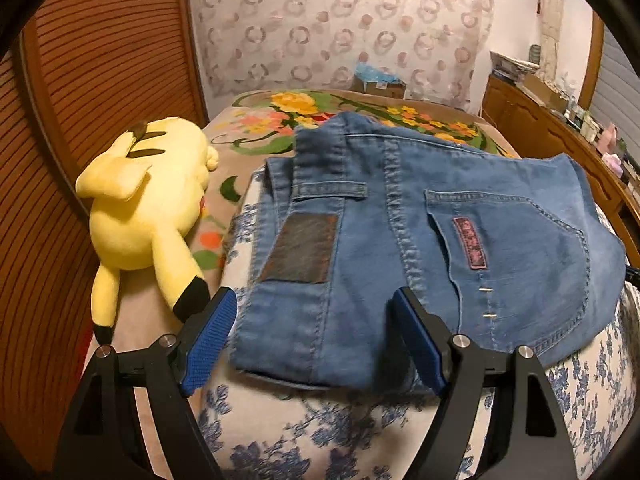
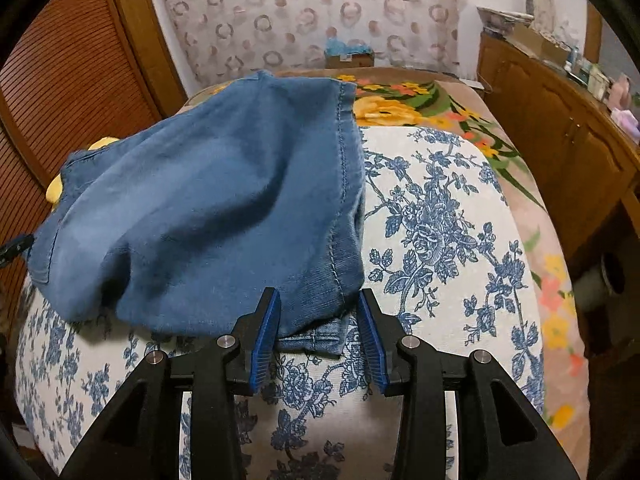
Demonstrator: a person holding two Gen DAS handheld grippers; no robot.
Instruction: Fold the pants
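Observation:
Folded blue jeans (image 1: 400,200) lie on the bed, back side up, showing the leather waistband patch and a back pocket. My left gripper (image 1: 314,296) is open wide over their near left corner, one pad off the edge and the other above the denim. In the right wrist view, the jeans (image 2: 200,208) show a smooth folded side with a seam. My right gripper (image 2: 319,294) stands partly open around the near right corner, and the pads do not press the cloth.
The jeans rest on a blue-and-white floral cover (image 2: 440,220) over a flowered blanket (image 1: 280,120). A yellow plush toy (image 1: 148,208) lies close to the left. A slatted wooden door (image 1: 100,40) is at left, a wooden cabinet (image 2: 560,140) at right, and a box (image 1: 380,86) at the far end.

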